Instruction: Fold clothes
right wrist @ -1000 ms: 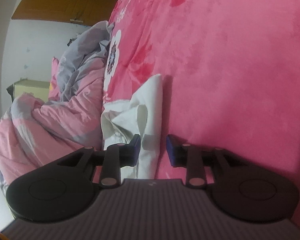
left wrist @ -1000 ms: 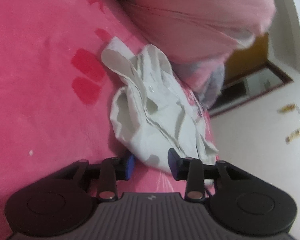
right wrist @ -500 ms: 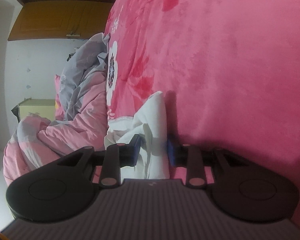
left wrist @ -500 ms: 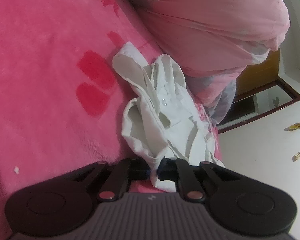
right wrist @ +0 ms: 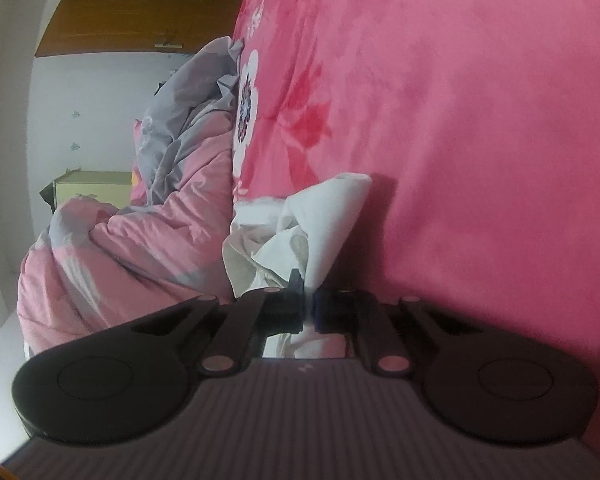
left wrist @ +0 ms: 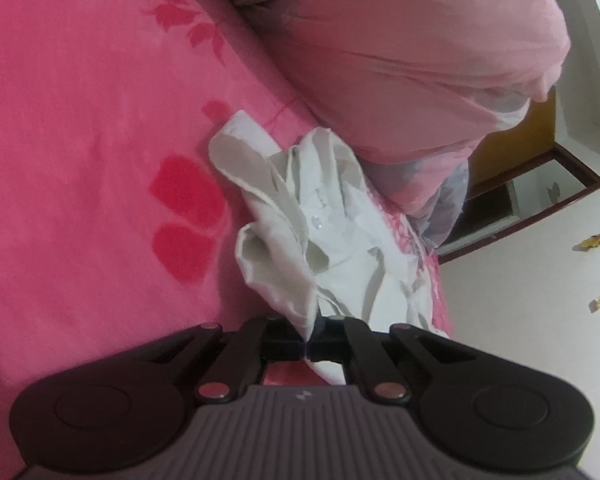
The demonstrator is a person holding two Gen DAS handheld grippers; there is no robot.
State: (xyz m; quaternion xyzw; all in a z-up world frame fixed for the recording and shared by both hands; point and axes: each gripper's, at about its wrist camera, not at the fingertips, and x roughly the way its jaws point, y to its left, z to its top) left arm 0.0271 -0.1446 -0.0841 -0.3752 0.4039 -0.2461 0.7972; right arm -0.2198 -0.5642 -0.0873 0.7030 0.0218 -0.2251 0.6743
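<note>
1. Two grippers are pinching the same white garment (left wrist: pixel 324 240): the left gripper (left wrist: pixel 308 346) has its jaws closed on a thin edge of the cloth, and the right gripper (right wrist: pixel 308 308) is clamped on another bunch of it.
2. From the left gripper the garment runs toward 12 o'clock as a crumpled heap with a small button visible; it lies on the pink blanket (left wrist: pixel 80 160), not flat and not folded.
3. I judge the step in hand is to lift and spread the garment. To do it well, keep both grips firm, pull the two held parts apart evenly, and raise slowly so the thin cloth does not slip out or twist.
4. Which part each gripper holds (hem, sleeve or collar) I cannot tell.
5. At 1 o'clock of the left view a pink quilt (left wrist: pixel 420 60) is piled just beside the garment; it could catch the cloth.
6. Farther away, at 3 o'clock, the pale floor (left wrist: pixel 540 280) shows, and in the right view a wooden cabinet (right wrist: pixel 140 12) stands at 11 o'clock.
</note>
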